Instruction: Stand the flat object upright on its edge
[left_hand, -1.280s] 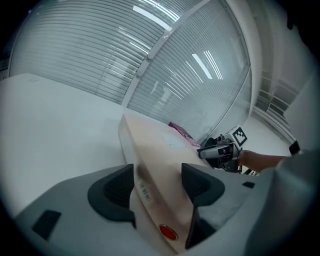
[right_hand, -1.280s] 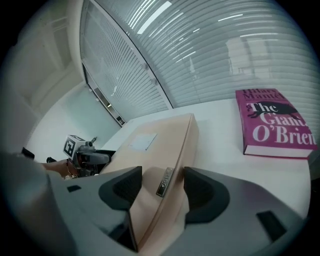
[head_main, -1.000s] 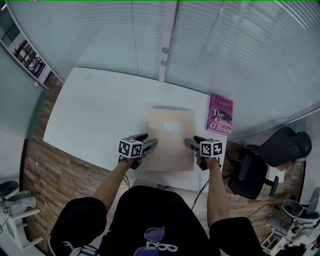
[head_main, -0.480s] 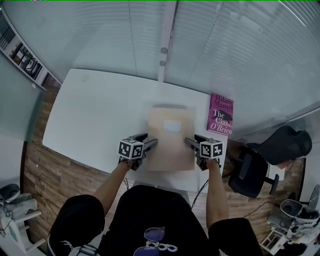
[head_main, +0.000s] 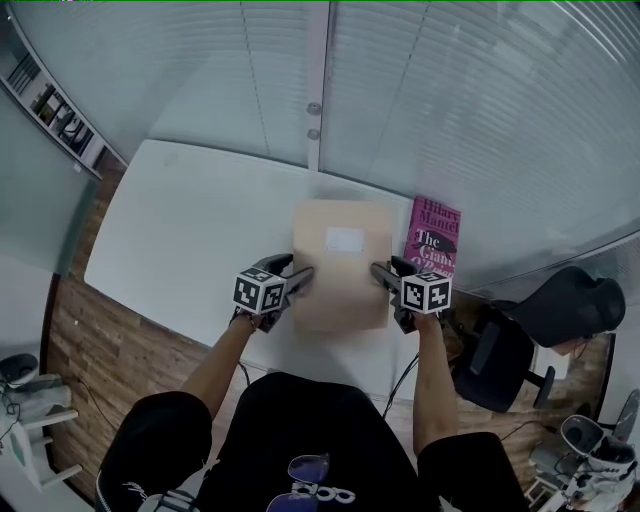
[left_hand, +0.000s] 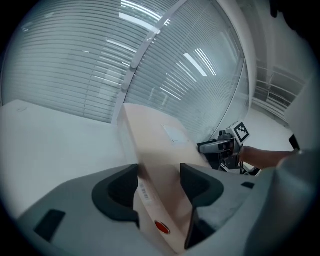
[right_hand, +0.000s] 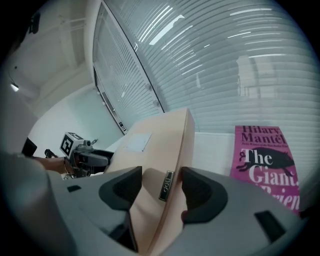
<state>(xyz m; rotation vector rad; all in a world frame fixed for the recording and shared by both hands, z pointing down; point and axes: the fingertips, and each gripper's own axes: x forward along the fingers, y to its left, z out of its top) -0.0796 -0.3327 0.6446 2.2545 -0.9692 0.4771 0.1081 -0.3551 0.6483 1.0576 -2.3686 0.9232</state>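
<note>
The flat object is a tan cardboard box (head_main: 340, 265) with a white label, over the right part of the white table (head_main: 190, 230). My left gripper (head_main: 300, 278) is shut on its left edge and my right gripper (head_main: 380, 275) on its right edge, both near the end closest to me. The left gripper view has the box (left_hand: 165, 150) running away between the jaws, tilted, with its labelled face turned right. In the right gripper view the box's edge (right_hand: 172, 150) sits between the jaws. Whether its far end touches the table is hidden.
A pink paperback book (head_main: 433, 240) lies flat just right of the box, close to the right gripper. A wall of glass with blinds (head_main: 450, 110) stands right behind the table. A black office chair (head_main: 520, 330) is off the table's right corner.
Both grippers have lifted with the box held between them. It now looks larger and tilted up, with its far edge nearer the glass wall.
</note>
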